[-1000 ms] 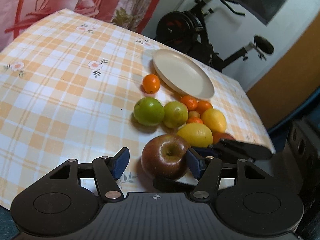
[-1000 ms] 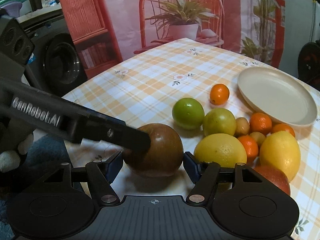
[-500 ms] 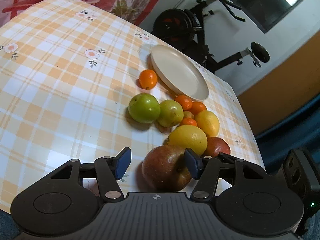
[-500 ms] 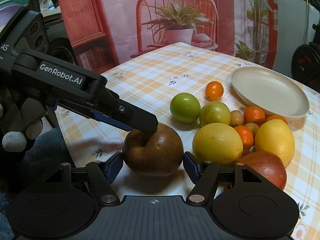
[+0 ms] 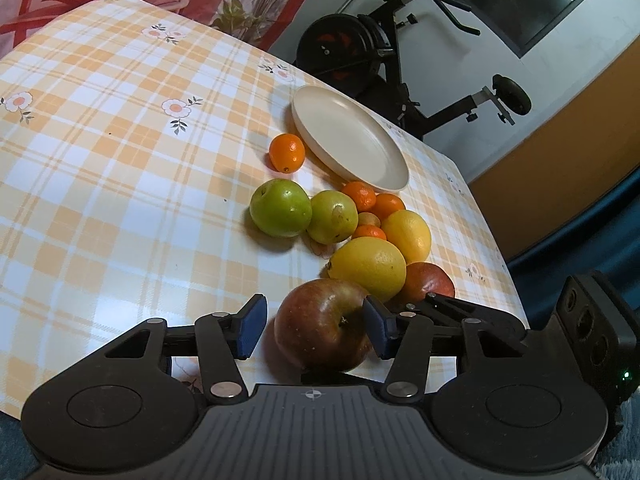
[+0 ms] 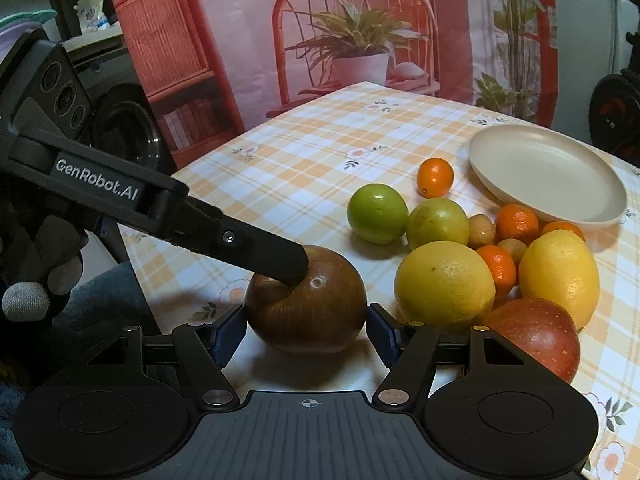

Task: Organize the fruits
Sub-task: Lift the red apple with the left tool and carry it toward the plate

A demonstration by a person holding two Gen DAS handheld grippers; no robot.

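Straddling the brown apple [image 6: 306, 300] on the bench [image 5: 100, 168], both sets of jaws are seen spread, nothing yet clamped. A pick-up is judged underway; next, one pair must be closed on it and carried towards the plate [image 5: 348, 144] beyond.

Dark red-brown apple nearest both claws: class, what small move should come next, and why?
Probably close the right claw on the dark red-brown apple: it sits centred between both blue pads, which flank it closely. The left claw looks worse placed: it is open and off-centre, with a gap at one pad and a finger lying across the apple's top.
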